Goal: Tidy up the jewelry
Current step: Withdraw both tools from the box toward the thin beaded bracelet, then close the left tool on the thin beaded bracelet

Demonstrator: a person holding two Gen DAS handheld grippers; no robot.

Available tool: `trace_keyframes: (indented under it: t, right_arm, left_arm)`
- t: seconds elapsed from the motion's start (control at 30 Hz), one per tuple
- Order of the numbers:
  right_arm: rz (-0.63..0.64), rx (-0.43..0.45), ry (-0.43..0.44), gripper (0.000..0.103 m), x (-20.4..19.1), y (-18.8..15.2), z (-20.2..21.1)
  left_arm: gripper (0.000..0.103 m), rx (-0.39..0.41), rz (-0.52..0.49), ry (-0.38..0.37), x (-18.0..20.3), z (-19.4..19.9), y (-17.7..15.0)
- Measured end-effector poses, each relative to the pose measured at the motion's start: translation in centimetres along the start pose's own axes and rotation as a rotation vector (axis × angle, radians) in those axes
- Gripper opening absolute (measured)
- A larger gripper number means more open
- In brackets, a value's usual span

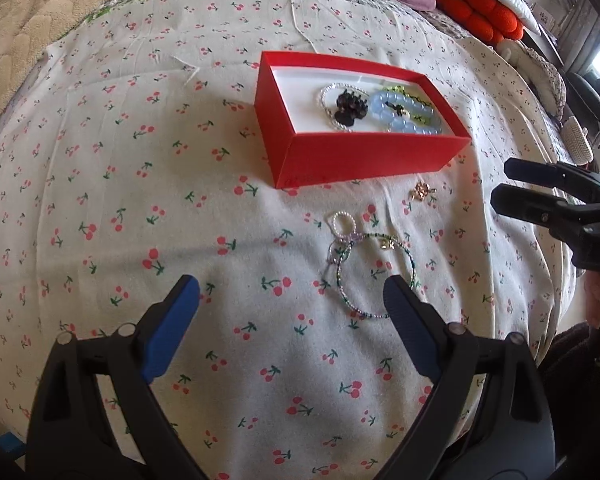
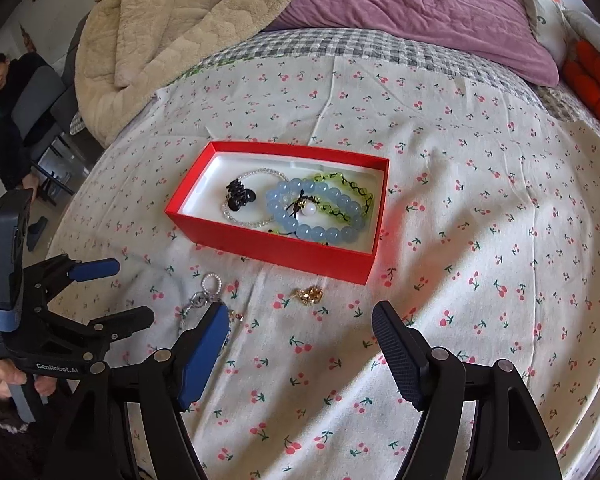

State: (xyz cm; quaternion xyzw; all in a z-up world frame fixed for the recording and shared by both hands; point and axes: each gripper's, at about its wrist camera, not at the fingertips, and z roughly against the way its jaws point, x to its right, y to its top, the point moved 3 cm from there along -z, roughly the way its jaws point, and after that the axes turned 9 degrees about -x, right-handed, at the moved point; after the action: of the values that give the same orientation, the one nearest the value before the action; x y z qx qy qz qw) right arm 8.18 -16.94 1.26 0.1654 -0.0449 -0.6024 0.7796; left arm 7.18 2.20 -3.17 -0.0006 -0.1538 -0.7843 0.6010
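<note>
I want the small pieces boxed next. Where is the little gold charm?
The gold charm lies loose on the cherry-print sheet, just in front of the red box, right of the beaded pieces.

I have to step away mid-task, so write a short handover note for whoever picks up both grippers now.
Left gripper: open, empty. Right gripper: open, empty.
Done: blue bead bracelet, green bracelet, clear bead bracelet and black piece lie in the red box.
Left: gold charm, small pearl ring and thin beaded bracelet still on the cherry sheet, in front of the box.
</note>
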Motion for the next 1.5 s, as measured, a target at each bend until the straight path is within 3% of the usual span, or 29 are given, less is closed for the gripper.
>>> trace_keyframes:
  t: [0.23,0.3,0.67,0.83,1.0,1.07,1.3,1.5]
  right_arm:
    - [0.025,-0.043,-0.016,0.076,0.4,-1.0,-1.6]
    - [0.014,-0.051,-0.01,0.076,0.7,-1.0,-2.0]
    - [0.02,-0.062,-0.024,0.076,1.3,-0.4,-2.9]
    - [-0.008,-0.065,-0.02,0.076,2.2,-0.2,-3.0]
    - [-0.027,-0.058,-0.019,0.076,2.8,-0.1,-2.7]
    - [-0.041,-0.055,-0.009,0.076,3.1,-0.1,-2.5]
    - [-0.07,-0.056,0.001,0.076,3.5,-0.1,-2.4]
    - [0.014,-0.067,-0.033,0.076,2.1,-0.8,-3.6]
  left_arm:
    - [0.073,-0.05,-0.061,-0.025,1.4,-1.6,-0.9]
    - [0.062,-0.061,-0.086,-0.028,2.0,-2.0,-0.9]
    - [0.052,-0.076,-0.179,0.043,3.8,-3.7,-0.1]
    - [0.035,-0.066,-0.232,0.095,4.7,-3.9,-0.1]
    - [0.009,-0.083,-0.265,0.119,5.3,-3.9,-0.3]
    - [0.004,-0.086,-0.26,0.119,5.7,-3.9,-0.3]
    - [0.003,-0.049,-0.206,0.072,4.9,-2.3,-0.7]
    - [0.003,0.002,-0.142,0.059,3.1,-0.5,-0.3]
